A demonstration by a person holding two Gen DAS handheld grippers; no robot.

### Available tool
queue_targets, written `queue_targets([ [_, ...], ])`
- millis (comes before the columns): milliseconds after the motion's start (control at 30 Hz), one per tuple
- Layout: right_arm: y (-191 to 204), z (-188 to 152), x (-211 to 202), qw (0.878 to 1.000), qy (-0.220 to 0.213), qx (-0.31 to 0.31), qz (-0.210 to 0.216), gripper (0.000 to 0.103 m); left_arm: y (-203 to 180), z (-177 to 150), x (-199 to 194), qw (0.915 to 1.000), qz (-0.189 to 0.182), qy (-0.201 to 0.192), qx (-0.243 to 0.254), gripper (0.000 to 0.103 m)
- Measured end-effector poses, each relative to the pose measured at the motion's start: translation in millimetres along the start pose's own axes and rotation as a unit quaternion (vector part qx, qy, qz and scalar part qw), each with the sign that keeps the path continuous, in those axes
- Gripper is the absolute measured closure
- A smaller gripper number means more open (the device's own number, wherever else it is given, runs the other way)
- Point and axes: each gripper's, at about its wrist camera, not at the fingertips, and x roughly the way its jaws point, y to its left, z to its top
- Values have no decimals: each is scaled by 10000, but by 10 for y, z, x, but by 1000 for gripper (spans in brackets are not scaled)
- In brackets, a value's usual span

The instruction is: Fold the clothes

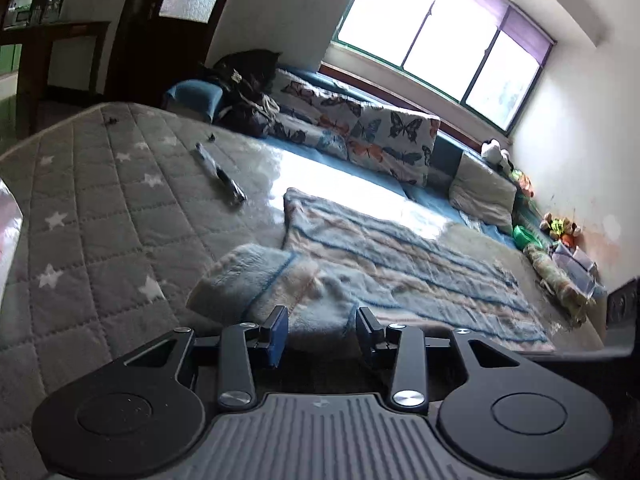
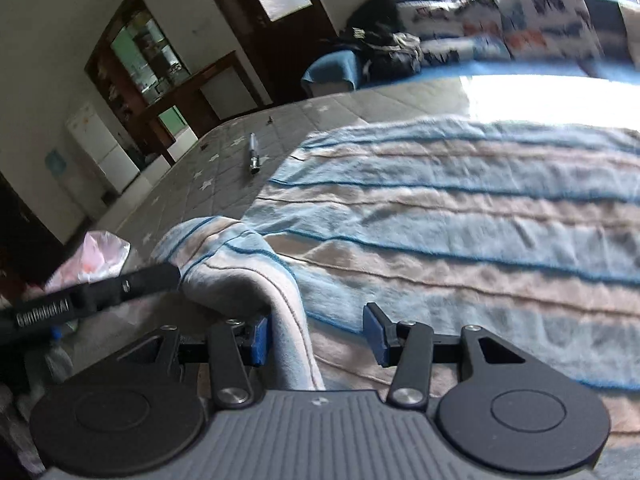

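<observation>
Right at the right claw (image 2: 316,334), a folded-over edge of the striped garment (image 2: 460,216) runs up between the jaws. It hugs the left pad and stands clear of the right pad, so I read this claw as released, with cloth in its gap but not pinched. The raised hump of that fold sits just ahead and to the left, and the other tool's dark finger (image 2: 132,282) touches it from the left side.

The left claw (image 1: 322,330) hovers over the same near edge, jaws apart. Cloth lies below and between them, yet neither pad presses on it, so it is released too.

The garment lies flat on the bed (image 1: 100,208), its stripes running from near left to far right in the left view and roughly crosswise in the right view. Its long axis follows those stripes. The turned-up corner (image 1: 248,276) lies just ahead and left of the left claw, and both claws are at that near end. The right one is further into the fold.

Only the right view shows the cloth rising into a jaw gap and the two tools side by side. Only the left view shows the garment's far edge, the bright patch of sun beyond it, the pen-like object (image 1: 222,178), and the butterfly pillows (image 1: 384,136) under the window (image 1: 440,32).
</observation>
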Motion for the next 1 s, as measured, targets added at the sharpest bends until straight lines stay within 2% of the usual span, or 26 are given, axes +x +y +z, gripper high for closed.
queue_targets([
  [167, -71, 26, 28, 9996, 68, 215, 150, 55, -87, -79, 56, 9992, -233, 291, -137, 63],
  [300, -153, 48, 49, 9985, 105, 466, 261, 57, -134, -162, 28, 9947, -729, 554, -472, 63],
  [367, -167, 54, 57, 9983, 118, 498, 288, 57, -174, -227, 53, 9908, -925, 820, -554, 63],
  [567, -162, 51, 59, 9982, 117, 509, 303, 56, -334, -364, 168, 9852, -1095, 1181, -584, 63],
  [633, -155, 52, 52, 9982, 133, 502, 313, 56, -379, -399, 207, 9840, -1107, 1281, -551, 68],
  [667, -151, 53, 48, 9982, 140, 497, 319, 56, -397, -414, 209, 9837, -1131, 1297, -531, 82],
  [767, -137, 51, 33, 9982, 149, 465, 337, 56, -422, -437, 162, 9845, -1169, 1223, -454, 93],
  [1000, -55, 20, -152, 9989, 48, 297, 366, 56, -418, -436, -156, 9889, -1106, 932, -348, 95],
])
